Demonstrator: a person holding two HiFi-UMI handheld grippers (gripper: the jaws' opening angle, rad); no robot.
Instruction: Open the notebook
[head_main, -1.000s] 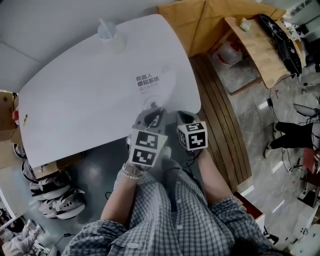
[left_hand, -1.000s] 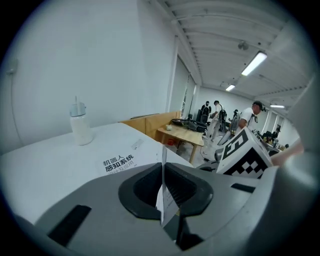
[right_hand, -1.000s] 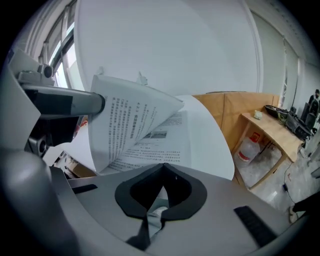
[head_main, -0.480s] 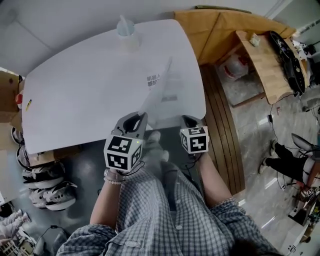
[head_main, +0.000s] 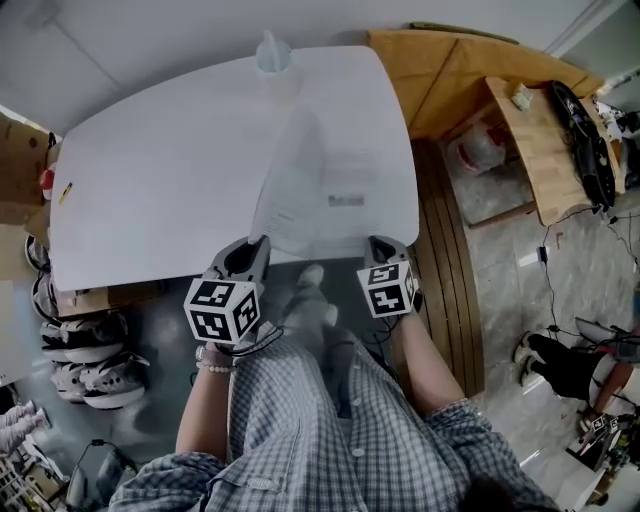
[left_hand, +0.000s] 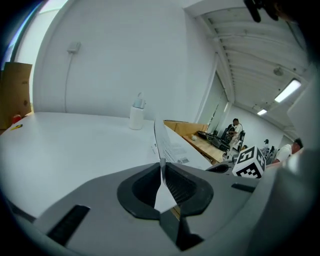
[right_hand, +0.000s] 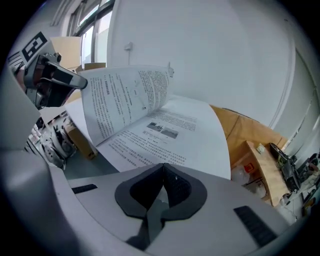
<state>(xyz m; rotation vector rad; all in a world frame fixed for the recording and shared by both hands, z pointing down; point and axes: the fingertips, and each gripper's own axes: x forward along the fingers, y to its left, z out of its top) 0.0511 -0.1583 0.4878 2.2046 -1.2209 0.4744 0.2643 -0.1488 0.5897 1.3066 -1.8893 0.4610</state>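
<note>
Where: the notebook (head_main: 345, 190) lay centre right on the white table (head_main: 150, 190), an inner page showing.
Change: the left gripper (head_main: 254, 246) had swung from frame centre to lower left, raising the cover sheet (head_main: 288, 190) upright.
Left jaws: clamped on that sheet's near corner.
Right jaws: the right gripper (head_main: 378, 243) had its jaws together at the notebook's near edge.
Meaning: about 1 half opened, judging by the upright sheet.

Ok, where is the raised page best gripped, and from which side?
Probably at its near bottom edge, from the person's side, where the left gripper pinches it now. The raised page stands on edge above the notebook, so that thin free edge slips between the jaws.
</note>
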